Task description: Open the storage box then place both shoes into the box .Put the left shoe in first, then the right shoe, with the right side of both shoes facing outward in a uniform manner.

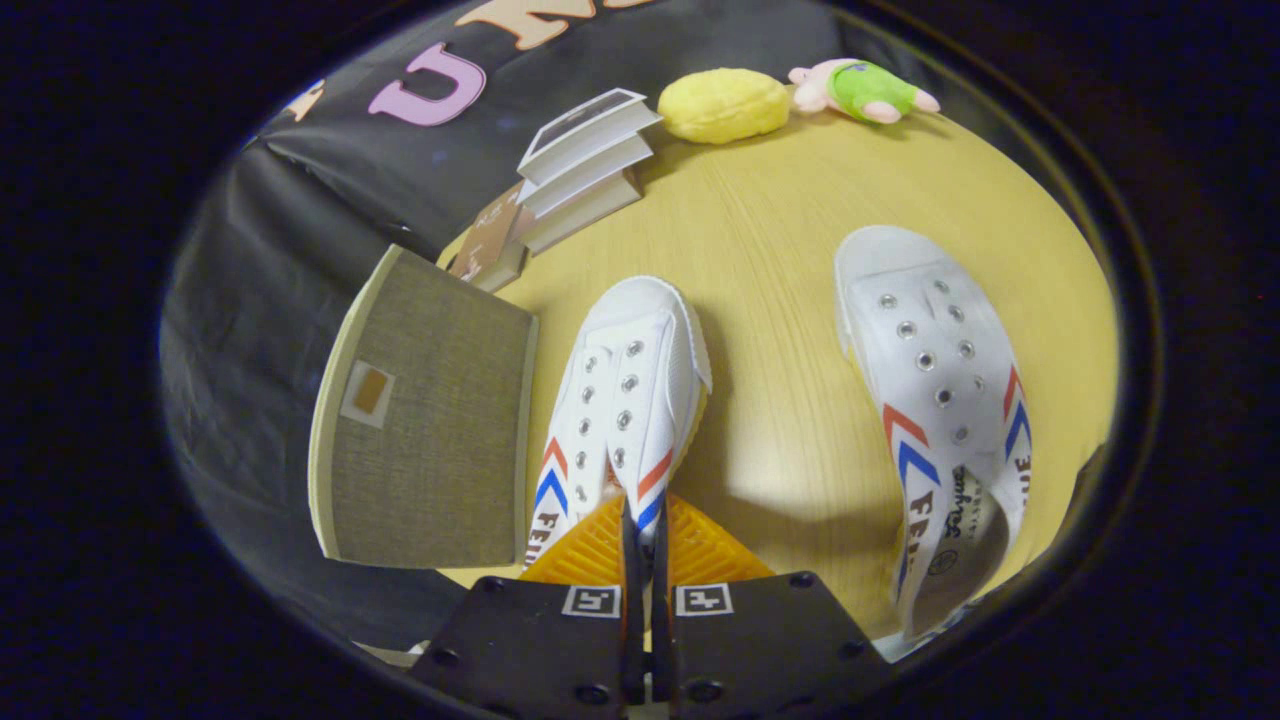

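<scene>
My gripper (641, 522) is shut on the side wall of a white canvas shoe (625, 390) with red and blue chevrons, its toe pointing away from me. The fingers (592, 552) stand almost together, with the shoe's thin edge pinched between them. A second matching shoe (930, 400) lies on the wooden table (780, 250) to the right, toe also pointing away and its opening near me. Left of the held shoe is the grey fabric storage box (430, 420), with a cream rim and a small label pocket. One flat woven face is turned to me; I cannot tell whether the box is open.
Beyond the box sits a stack of white books (585, 165) with a brown book (490, 245) beside it. A yellow plush (722, 104) and a pink and green plush toy (865, 90) lie at the table's far edge, against the black cloth wall.
</scene>
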The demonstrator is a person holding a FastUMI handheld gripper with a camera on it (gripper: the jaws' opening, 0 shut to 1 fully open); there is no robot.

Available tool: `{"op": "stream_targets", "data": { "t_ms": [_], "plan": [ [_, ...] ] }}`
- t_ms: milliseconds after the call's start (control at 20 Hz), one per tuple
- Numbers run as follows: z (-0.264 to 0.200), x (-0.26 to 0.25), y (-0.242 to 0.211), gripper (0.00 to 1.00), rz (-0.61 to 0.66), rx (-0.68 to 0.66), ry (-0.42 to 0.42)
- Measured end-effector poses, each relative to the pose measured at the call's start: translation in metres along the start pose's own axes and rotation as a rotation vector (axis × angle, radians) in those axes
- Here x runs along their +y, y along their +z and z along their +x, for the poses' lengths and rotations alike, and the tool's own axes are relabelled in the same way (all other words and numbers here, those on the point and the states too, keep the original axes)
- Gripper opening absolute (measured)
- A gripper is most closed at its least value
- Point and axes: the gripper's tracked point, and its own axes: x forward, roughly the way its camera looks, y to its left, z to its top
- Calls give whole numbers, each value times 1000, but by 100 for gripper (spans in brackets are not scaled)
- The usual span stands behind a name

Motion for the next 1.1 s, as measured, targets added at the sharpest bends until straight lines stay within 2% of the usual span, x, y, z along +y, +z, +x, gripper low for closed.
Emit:
{"op": "stream_targets", "data": {
  "t_ms": [450,700,1100],
  "plan": [
    [-56,72,47,6,-17,-122,59],
    [-79,125,68,6,-28,-172,126],
    [-69,202,67,6,-99,-160,189]
  ]
}}
